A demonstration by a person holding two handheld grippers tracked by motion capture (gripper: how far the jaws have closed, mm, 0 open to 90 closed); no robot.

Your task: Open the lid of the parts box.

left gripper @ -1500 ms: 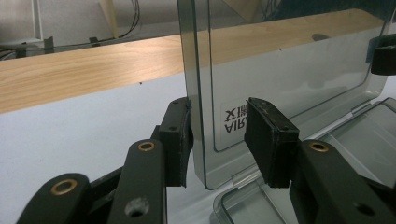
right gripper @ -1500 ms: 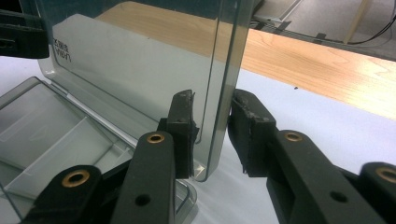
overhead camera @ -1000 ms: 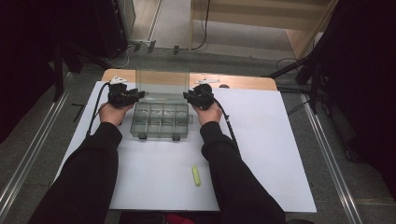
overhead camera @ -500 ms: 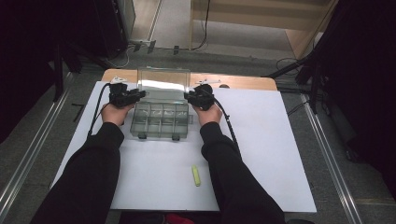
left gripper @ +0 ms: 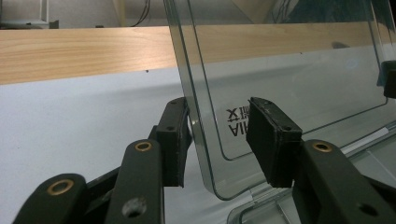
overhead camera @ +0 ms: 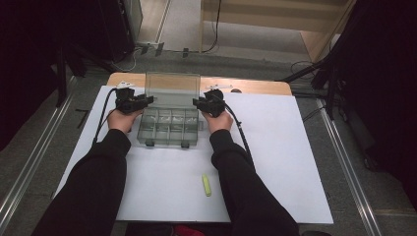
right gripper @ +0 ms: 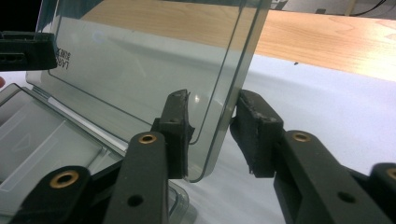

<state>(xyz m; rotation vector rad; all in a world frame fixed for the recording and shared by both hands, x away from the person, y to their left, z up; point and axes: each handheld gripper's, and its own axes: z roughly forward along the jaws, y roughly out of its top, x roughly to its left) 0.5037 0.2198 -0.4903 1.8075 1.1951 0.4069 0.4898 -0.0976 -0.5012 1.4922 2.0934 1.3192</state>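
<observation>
A clear plastic compartment box [overhead camera: 169,129] lies on the white sheet with its lid [overhead camera: 173,88] standing upright at the back. My left gripper [overhead camera: 147,100] reaches in at the lid's left lower corner, and my right gripper [overhead camera: 196,102] at its right lower corner. In the left gripper view the lid [left gripper: 289,70] edge stands between the jaws of my left gripper [left gripper: 222,126]; one pad is close to it, the other apart. In the right gripper view the lid [right gripper: 154,60] corner sits loose inside my right gripper [right gripper: 215,119]. Both sets of jaws have just been opening.
A yellow-green marker [overhead camera: 206,184] lies on the white sheet [overhead camera: 295,147] between the forearms, nearer the front edge. A strip of wooden tabletop [overhead camera: 255,86] runs behind the box. Dark equipment and cables stand on the floor beyond.
Hands, box and upright lid stay in the same places; no movement shows in the high view.
</observation>
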